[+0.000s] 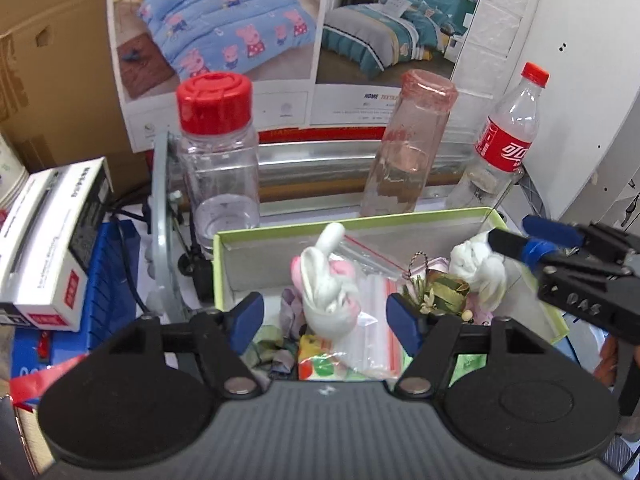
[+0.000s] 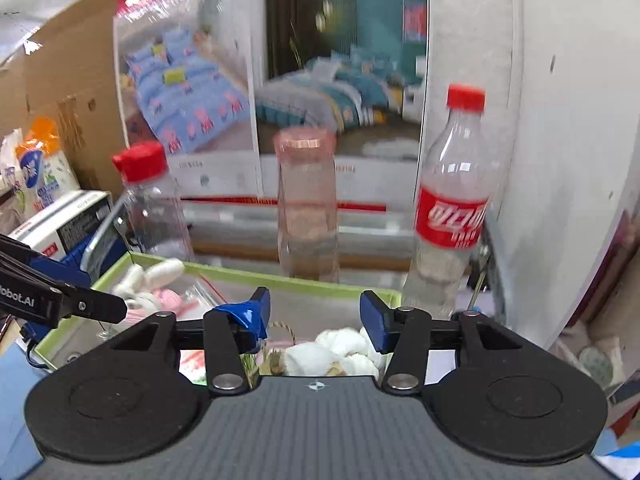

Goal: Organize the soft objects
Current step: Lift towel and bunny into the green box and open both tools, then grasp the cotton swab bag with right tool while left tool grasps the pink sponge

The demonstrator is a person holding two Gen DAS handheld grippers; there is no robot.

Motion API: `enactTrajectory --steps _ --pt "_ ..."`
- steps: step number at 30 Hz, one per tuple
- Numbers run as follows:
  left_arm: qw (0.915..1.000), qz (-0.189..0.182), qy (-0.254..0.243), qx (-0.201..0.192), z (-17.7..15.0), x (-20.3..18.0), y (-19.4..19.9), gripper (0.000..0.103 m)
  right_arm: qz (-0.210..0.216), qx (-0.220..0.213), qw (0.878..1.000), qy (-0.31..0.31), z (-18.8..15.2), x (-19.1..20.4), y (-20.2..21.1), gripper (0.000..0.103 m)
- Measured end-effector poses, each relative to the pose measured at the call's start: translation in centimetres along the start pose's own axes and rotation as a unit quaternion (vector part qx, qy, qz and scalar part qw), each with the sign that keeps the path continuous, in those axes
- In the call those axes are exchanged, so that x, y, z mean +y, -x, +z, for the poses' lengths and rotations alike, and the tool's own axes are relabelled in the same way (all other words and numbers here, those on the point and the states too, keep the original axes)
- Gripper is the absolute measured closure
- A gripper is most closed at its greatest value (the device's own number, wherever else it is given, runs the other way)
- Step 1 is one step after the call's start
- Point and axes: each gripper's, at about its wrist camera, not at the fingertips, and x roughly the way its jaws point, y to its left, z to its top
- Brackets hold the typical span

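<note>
Bunny plush sits w/ zip bags in green box, my left gripper spread wide around it, no grip yet. White plush at box's right; right gripper also spread above it. Looks early, both toys unsorted imo.

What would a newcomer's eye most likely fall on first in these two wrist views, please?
Probably the three clear bottles standing in a row behind the green box: a red-capped jar at left, a pink-tinted bottle in the middle, a red-labelled cola bottle at right. Next, the white and pink plush rabbit in the box, framed by the open left gripper, with the right gripper at a white plush beside it.
</note>
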Motion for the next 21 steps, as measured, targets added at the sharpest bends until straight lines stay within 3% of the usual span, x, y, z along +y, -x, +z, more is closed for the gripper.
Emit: enactTrajectory --steps 5,8,11,13,16,19,21 --pt "0.9993 0.014 -0.005 -0.033 -2.3 1.2 4.3 0.032 0.041 -0.014 0.998 0.054 -2.4 2.1 4.9 0.062" --pt "0.9994 0.018 -0.006 -0.028 -4.7 2.2 5.8 0.032 0.114 0.041 0.99 0.068 -5.0 3.7 5.7 0.061" --pt "0.9997 0.022 0.0 -0.009 -7.4 3.3 6.2 0.032 0.185 0.117 0.973 0.08 -6.6 5.5 4.4 0.061" --pt "0.9995 0.028 0.014 0.001 -8.8 4.2 6.1 0.032 0.209 0.154 0.959 0.11 -7.0 7.2 2.8 0.06" --pt "0.9988 0.037 0.026 0.017 -10.2 5.6 6.0 0.032 0.228 0.21 0.938 0.155 -7.3 9.9 0.0 0.06" --pt "0.9981 0.043 0.034 0.026 -11.0 6.8 6.2 0.032 0.204 0.24 0.933 0.174 -7.5 11.1 -2.6 0.059" --pt "0.9979 0.044 0.037 0.028 -11.2 7.3 6.2 0.032 0.195 0.246 0.94 0.137 -7.6 10.4 -3.6 0.059"
